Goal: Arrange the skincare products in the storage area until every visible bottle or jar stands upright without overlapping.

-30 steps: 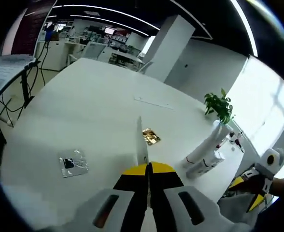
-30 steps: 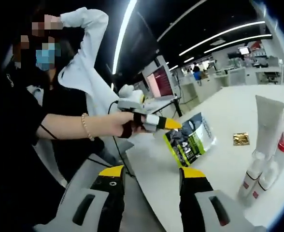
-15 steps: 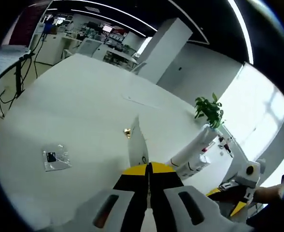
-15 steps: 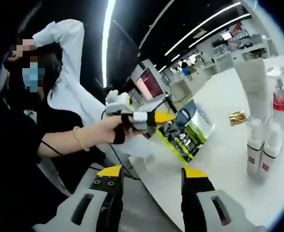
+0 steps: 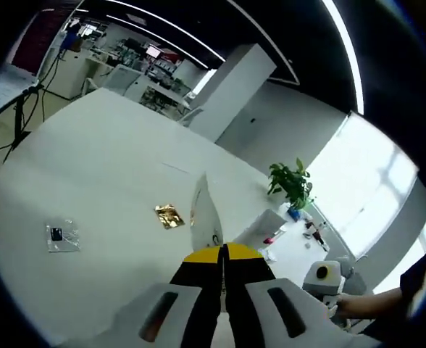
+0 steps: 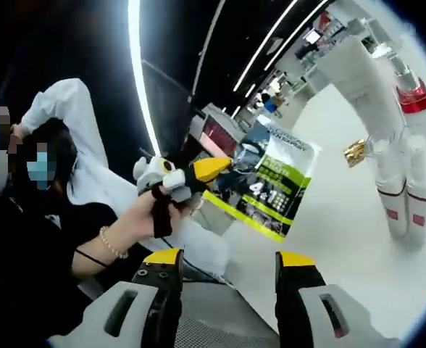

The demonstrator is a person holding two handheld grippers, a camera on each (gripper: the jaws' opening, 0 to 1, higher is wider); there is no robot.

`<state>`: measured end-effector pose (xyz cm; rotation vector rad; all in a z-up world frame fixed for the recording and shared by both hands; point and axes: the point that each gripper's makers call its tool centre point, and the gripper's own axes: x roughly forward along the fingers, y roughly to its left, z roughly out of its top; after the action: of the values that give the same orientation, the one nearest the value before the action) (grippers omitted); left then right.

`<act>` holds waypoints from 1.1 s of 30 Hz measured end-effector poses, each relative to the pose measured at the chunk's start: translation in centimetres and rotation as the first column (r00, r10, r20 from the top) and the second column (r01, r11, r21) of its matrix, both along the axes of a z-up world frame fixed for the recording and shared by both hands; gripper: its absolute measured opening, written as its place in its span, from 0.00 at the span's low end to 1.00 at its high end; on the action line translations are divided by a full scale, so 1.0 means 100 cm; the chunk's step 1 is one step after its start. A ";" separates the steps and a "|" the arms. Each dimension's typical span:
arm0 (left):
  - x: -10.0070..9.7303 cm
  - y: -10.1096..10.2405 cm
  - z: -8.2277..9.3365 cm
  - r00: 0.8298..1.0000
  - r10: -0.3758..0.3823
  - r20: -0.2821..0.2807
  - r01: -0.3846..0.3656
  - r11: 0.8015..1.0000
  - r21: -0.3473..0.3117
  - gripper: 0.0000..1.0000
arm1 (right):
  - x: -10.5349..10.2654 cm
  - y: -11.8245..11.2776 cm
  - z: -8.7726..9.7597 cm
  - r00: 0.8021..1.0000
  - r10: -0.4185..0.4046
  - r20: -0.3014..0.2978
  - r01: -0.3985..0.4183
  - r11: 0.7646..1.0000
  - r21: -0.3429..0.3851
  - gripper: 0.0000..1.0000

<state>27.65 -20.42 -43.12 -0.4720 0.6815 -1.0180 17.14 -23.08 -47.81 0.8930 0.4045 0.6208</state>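
Across the white bench (image 5: 104,167) my products are scattered, and the main risk is the flat sachet pack (image 6: 274,188) I carry in my left gripper (image 6: 209,168): its jaws are pressed together on one edge only, so the pack hangs free and could swing into the standing things as I bring it in. In the right gripper view the tall white tube (image 6: 358,69), the red-collared pump bottle (image 6: 414,94) and the two small white bottles (image 6: 401,196) stand close together, so one nudge could topple several. My right gripper (image 6: 227,257) hangs wide open and empty at the bench edge, with the bottles up and to its right and the pack just ahead. In the left gripper view the gold sachet (image 5: 169,215) and a clear packet (image 5: 56,235) lie flat, well apart from the bottles.
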 end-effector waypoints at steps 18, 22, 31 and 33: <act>-0.038 0.007 0.090 0.992 -0.124 0.002 0.117 0.934 -0.336 0.01 | 0.032 -0.004 0.064 0.997 -0.066 0.041 0.037 0.864 0.502 0.52; -0.046 0.004 0.089 0.991 -0.133 0.000 0.126 0.937 -0.326 0.01 | 0.035 -0.003 0.077 0.995 -0.070 0.070 0.025 0.858 0.513 0.29; -0.045 0.008 0.082 0.994 -0.113 -0.007 0.105 0.945 -0.311 0.02 | 0.029 -0.011 0.081 0.991 -0.109 0.073 0.054 0.849 0.526 0.06; -0.044 0.011 0.074 0.995 -0.103 -0.010 0.096 0.957 -0.275 0.02 | 0.030 -0.015 0.079 0.990 -0.129 0.057 0.082 0.853 0.515 0.00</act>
<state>23.25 -19.34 -35.69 -0.6984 0.5923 -1.2112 20.15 -24.62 -39.89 1.3829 0.1009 0.6764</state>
